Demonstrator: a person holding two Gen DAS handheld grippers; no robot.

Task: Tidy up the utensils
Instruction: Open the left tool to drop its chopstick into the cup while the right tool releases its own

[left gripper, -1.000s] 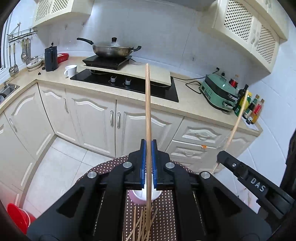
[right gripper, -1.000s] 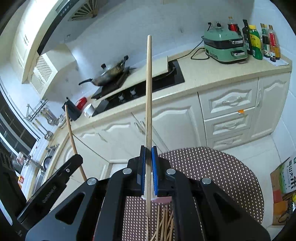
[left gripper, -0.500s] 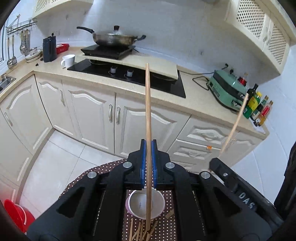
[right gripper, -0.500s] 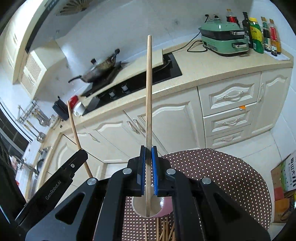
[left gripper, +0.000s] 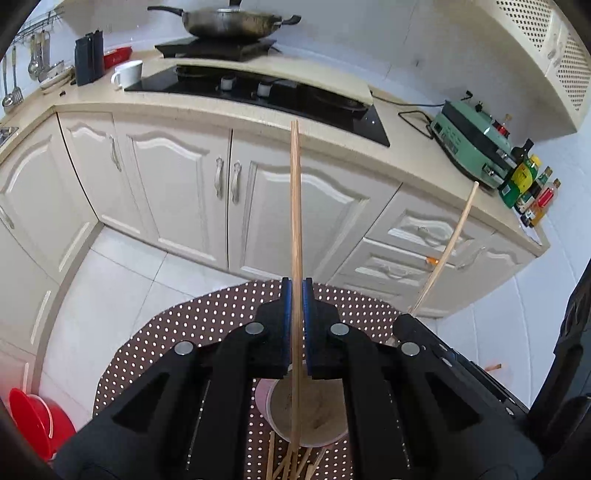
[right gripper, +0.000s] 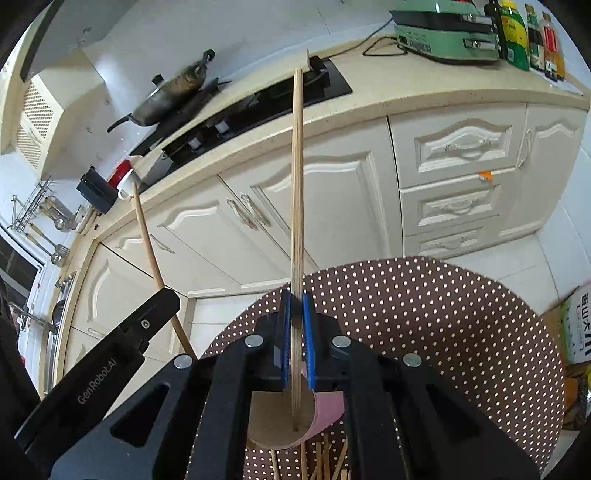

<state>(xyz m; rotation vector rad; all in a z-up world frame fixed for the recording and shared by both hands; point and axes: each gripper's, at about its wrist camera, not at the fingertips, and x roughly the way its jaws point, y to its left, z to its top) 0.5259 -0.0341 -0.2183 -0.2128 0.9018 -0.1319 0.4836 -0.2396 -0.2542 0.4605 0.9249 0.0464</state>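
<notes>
My left gripper [left gripper: 296,295] is shut on a long wooden chopstick [left gripper: 295,221] that stands upright between its blue pads; the stick's lower end hangs over the mouth of a pink cup [left gripper: 310,413]. My right gripper [right gripper: 296,306] is shut on a second chopstick [right gripper: 297,184], whose lower tip reaches into the same pink cup [right gripper: 328,406]. Each view shows the other gripper beside it with its chopstick [left gripper: 447,251] [right gripper: 155,258]. Several loose chopsticks [left gripper: 291,461] [right gripper: 325,461] lie on the table in front of the cup.
The cup stands on a round table with a brown polka-dot cloth [right gripper: 443,314]. Beyond are cream kitchen cabinets [left gripper: 177,192], a black hob [left gripper: 258,88] with a wok [left gripper: 229,22], a green appliance [left gripper: 476,144], bottles [left gripper: 528,188] and a red bucket [left gripper: 33,417] on the floor.
Both grippers have come down and tilted toward the table, each still holding its chopstick. The pink cup now appears larger, with the stick ends over or inside its mouth.
</notes>
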